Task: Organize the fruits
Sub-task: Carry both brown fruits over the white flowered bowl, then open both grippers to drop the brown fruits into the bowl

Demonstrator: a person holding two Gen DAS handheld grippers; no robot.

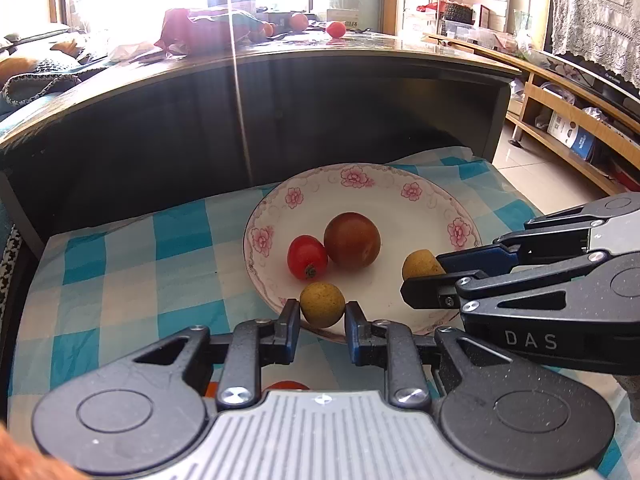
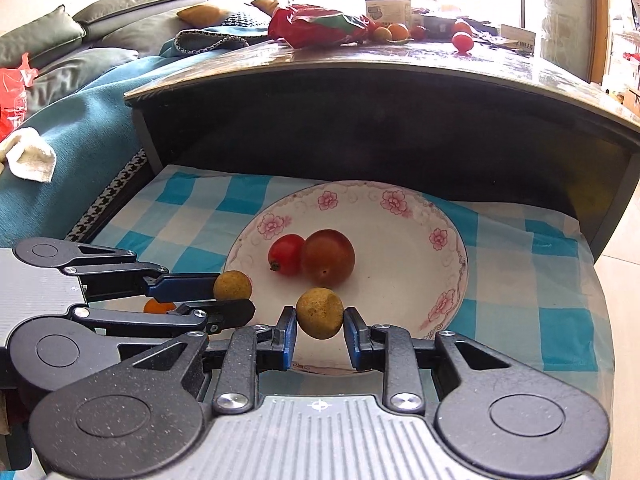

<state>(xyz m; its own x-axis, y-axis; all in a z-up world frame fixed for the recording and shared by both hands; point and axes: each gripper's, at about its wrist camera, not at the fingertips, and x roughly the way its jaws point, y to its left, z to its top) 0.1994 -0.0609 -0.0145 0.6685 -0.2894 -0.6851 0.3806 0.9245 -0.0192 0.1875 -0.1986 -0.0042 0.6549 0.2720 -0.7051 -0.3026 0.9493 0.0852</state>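
Left gripper (image 1: 322, 312) is clamped on 1 tan longan (image 1: 322, 305) at lower centre of the left wrist view, over the near rim of the floral plate (image 1: 360, 184). Right gripper (image 2: 320, 326) grips a second longan (image 2: 320, 313) at lower centre of the right wrist view, likewise over the plate's near edge. On the plate, mid-frame: 1 red tomato (image 1: 306, 257) touching 1 larger brownish-red fruit (image 1: 352, 240). The plate sits on a blue checked cloth (image 1: 132, 256) (an orange fruit (image 2: 159, 306) shows lower left, partly hidden).
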